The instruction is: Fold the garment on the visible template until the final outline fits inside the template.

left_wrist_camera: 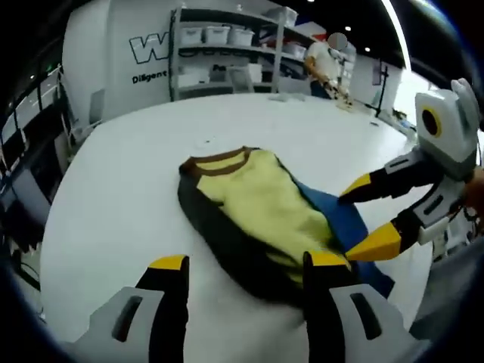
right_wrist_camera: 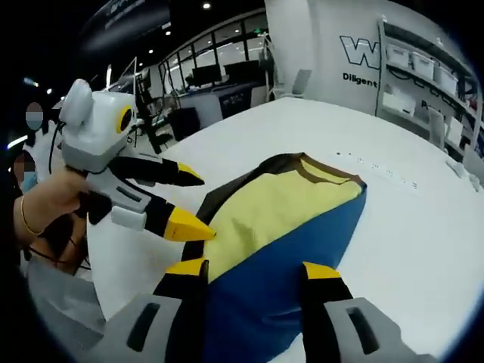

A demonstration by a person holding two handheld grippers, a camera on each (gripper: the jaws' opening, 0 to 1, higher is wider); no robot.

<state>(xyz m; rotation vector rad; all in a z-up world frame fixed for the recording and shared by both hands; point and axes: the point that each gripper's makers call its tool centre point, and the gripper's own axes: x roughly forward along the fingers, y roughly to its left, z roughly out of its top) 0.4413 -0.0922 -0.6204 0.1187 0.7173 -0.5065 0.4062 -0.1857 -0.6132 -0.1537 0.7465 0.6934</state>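
Yellow-and-brown garment lies folded over the blue template on the white surface; left hand-held gripper and right hand-held gripper both open, holding nothing.

bare white table rings the garment; shelving stands well back.

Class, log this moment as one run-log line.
garment: folded on blue template | left gripper: open | right gripper: open | table
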